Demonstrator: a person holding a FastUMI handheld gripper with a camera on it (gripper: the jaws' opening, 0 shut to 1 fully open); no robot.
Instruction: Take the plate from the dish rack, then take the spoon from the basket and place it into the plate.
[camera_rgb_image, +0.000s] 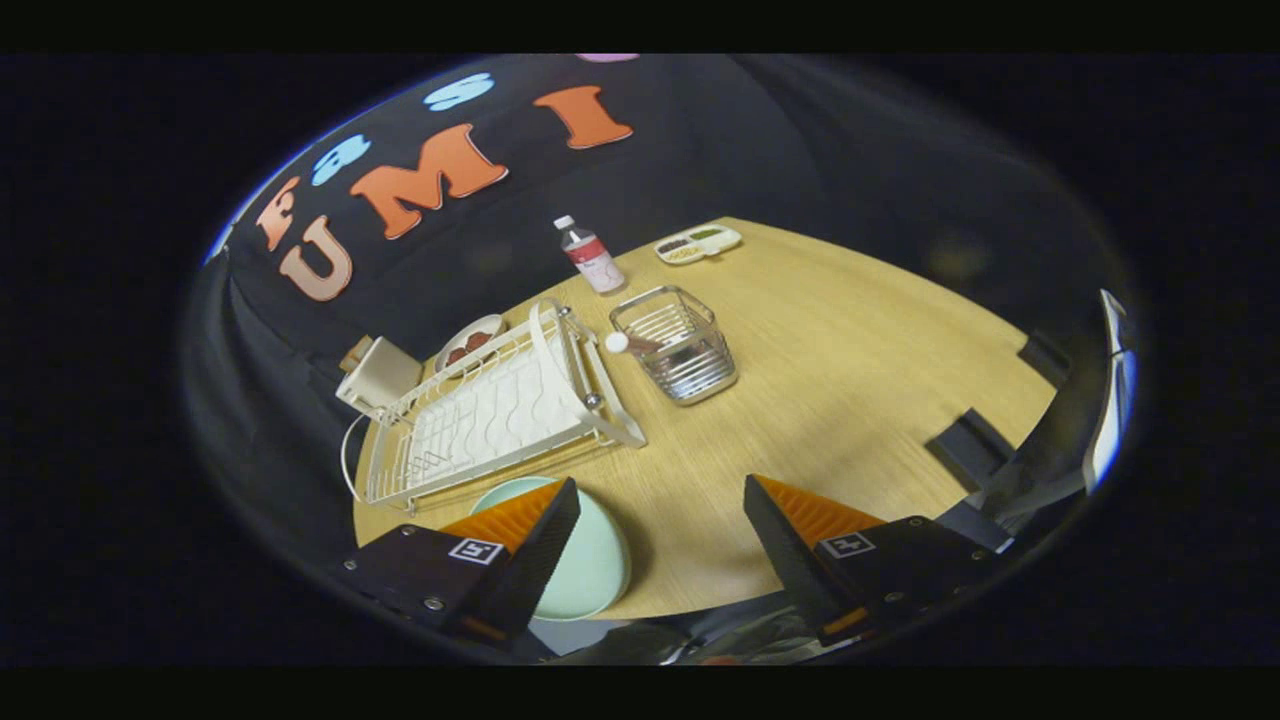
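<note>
A pale wood worktop (860, 380) stands against the booth's black cloth wall. On it, one white dish rack (490, 415), bare of dishes; one wire basket (678, 345) beside it, holding one spoon (628, 342); one mint plate (590, 565) flat near the claw (660, 520), partly under one finger. The claw's fingers stand apart, gripping nothing. Beyond: one bottle (592, 257), one small tray (698, 243).
</note>
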